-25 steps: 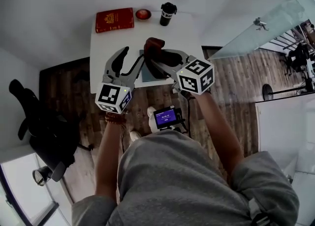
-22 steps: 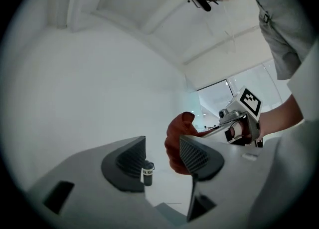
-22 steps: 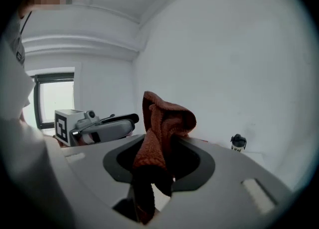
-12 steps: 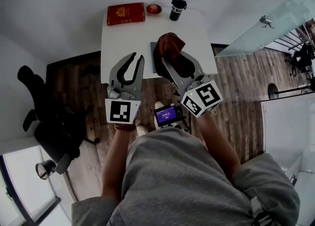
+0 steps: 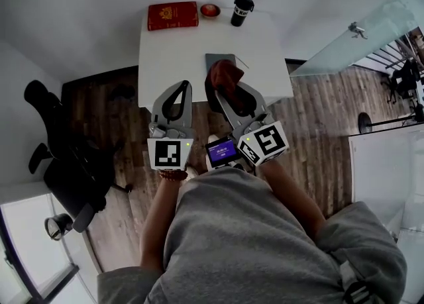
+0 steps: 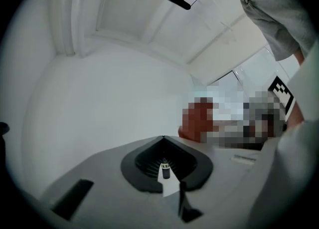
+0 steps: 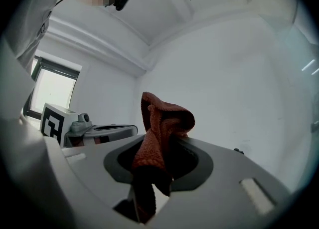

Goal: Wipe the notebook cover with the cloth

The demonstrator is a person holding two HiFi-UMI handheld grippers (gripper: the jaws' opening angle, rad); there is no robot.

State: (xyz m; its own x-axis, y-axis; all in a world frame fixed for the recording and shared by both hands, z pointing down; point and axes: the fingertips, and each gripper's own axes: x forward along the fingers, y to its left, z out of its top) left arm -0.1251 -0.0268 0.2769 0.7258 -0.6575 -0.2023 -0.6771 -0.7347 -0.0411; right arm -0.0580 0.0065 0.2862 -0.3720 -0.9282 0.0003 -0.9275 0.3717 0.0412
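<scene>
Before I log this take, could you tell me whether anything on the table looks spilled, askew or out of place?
Nothing stands out. The notebook lies flat on the table; the book, bowl and cup sit neatly along the far edge, nothing spilled. The cloth is held bunched in the right gripper.

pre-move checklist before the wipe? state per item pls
1. Grip: right gripper clamps cloth: ok.
2. Spare hand: left gripper free: ok, jaws just closed, nothing between them.
3. Contact: cloth on notebook: not ok, it is held up in the air.
4. Cover bare: cannot tell, cloth hides part of the notebook.
5. Clutter: book, bowl, cup away from notebook, at the table's far edge: ok.
</scene>
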